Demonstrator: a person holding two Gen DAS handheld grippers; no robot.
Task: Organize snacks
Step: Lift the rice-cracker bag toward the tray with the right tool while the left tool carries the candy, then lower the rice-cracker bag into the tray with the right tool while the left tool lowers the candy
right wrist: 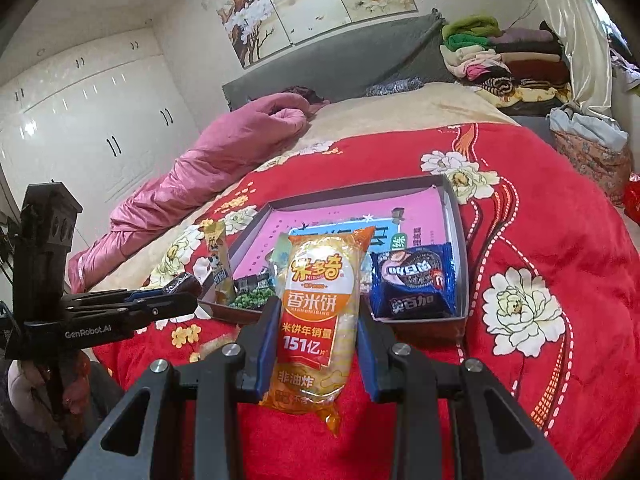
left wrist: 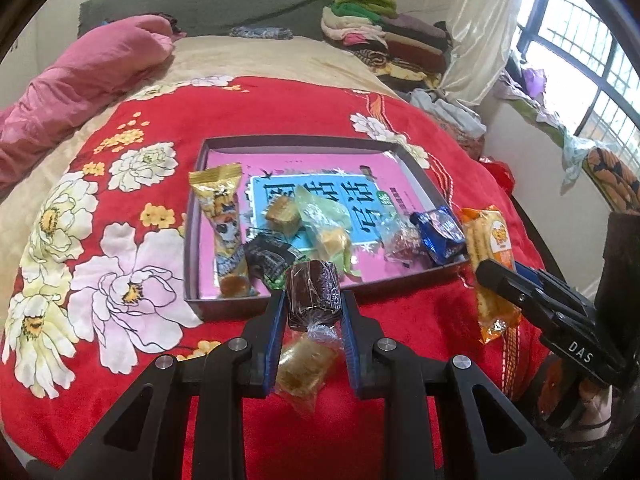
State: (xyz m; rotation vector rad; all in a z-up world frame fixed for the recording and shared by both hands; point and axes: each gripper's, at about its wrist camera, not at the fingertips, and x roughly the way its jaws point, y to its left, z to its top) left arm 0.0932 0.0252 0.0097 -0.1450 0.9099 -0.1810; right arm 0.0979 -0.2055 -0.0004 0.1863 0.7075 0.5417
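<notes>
Two snacks are in hand above the near edge of the red floral bedspread [left wrist: 280, 120], both just short of the shallow tray [left wrist: 296, 142] that already holds most of the others. The left gripper [left wrist: 313, 320] has its jaws closed partway on a brown wrapped cake roll [left wrist: 313, 294], pinched across its sides, with a second clear-wrapped yellowish cake [left wrist: 306, 368] lying beneath, between the fingers; whether that one rests on the bed or hangs from the roll cannot be told. The right gripper [right wrist: 316, 344] has its jaws clamped on an orange rice-cracker packet [right wrist: 316, 320], whose long axis runs forward along the fingers, toward the tray.

The tray lies straight ahead of both grippers, its near wall just beyond the fingertips. The left gripper faces the tray's near left part, by the gold wafer stick [left wrist: 224, 232] and the dark pea packet [left wrist: 272, 256]; the right faces the near right corner, beside the blue cookie pack [right wrist: 414, 284]. Judging by this, each needs only a short forward carry.

The cracker packet hides much of the tray's middle in the right view, so free room there is hard to judge.
</notes>
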